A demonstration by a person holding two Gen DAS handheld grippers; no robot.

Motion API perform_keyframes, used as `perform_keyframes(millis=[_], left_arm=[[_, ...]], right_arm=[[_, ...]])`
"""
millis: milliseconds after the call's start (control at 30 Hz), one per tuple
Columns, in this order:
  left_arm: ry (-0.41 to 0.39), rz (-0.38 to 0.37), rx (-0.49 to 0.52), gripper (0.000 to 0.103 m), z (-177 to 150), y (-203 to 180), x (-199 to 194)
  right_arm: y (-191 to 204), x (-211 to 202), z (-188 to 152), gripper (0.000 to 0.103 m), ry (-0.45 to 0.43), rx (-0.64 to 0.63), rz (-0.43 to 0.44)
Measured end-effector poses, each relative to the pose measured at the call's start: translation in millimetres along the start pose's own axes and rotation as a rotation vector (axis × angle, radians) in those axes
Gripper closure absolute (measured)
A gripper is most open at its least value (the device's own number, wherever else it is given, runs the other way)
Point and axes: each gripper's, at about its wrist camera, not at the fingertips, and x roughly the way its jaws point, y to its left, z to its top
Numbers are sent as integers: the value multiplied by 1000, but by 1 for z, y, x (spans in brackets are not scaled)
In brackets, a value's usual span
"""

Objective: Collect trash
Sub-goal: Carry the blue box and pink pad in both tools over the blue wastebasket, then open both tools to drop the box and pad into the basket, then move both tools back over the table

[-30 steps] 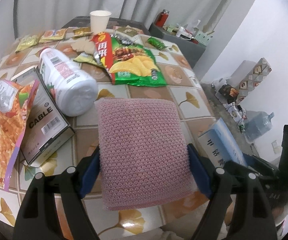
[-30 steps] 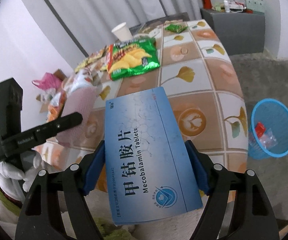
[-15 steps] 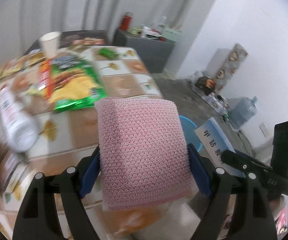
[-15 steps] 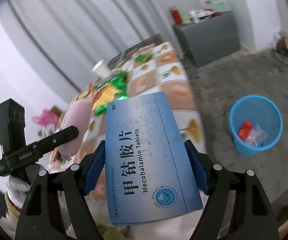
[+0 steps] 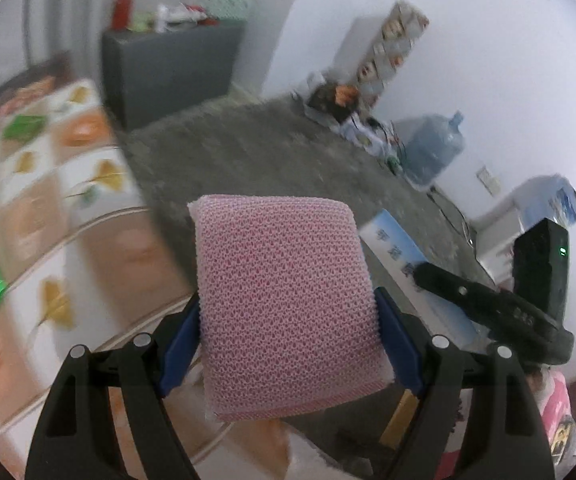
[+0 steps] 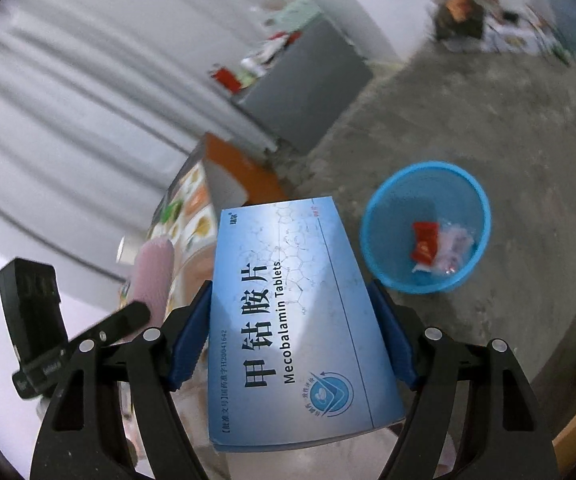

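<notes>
Both hands carry trash toward the bin: the left gripper (image 5: 288,320) has its jaws clamped on a pink knitted-mesh scouring pad (image 5: 283,304) at the centre of its frame, and the right gripper (image 6: 290,332) has its jaws closed on a flat blue Mecobalamin Tablets carton (image 6: 296,328). The round blue plastic wastebasket (image 6: 384,208) — a red wrapper and clear packet already inside — stands on the grey concrete floor at right of centre, beside the ginkgo-patterned table (image 5: 39,208). A clean drop likely means centring each load above the rim before releasing — the wide carton tilted end-down.
</notes>
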Motion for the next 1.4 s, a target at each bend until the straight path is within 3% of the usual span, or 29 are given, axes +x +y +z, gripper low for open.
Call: perform_keyframes(millis=[133, 333, 400, 433, 600, 700, 933, 1133, 1233, 1400], left_arm=[[88, -26, -18, 24, 32, -11, 59], [150, 8, -45, 20, 64, -19, 137], [170, -1, -73, 17, 71, -14, 166], [175, 4, -87, 15, 74, -11, 177], [178, 55, -177, 15, 79, 6, 217], [155, 23, -213, 15, 80, 6, 209], [78, -28, -144, 15, 75, -9, 161], [-10, -87, -63, 15, 59, -23, 98], [-59, -103, -20, 15, 44, -27, 58], [-159, -113, 12, 15, 17, -21, -11]], right_arm=[[-39, 26, 28, 32, 31, 114, 8], [-84, 66, 62, 31, 53, 224, -15], [-99, 83, 71, 27, 58, 253, -29], [-109, 96, 76, 21, 68, 268, -40], [-150, 128, 74, 19, 96, 282, -196], [-158, 124, 63, 19, 90, 295, -219], [-139, 80, 39, 19, -12, 182, -250], [-90, 46, 10, 18, -117, 13, -315], [-63, 25, -3, 7, -191, -70, -339], [-15, -2, -24, 7, -272, -229, -356]])
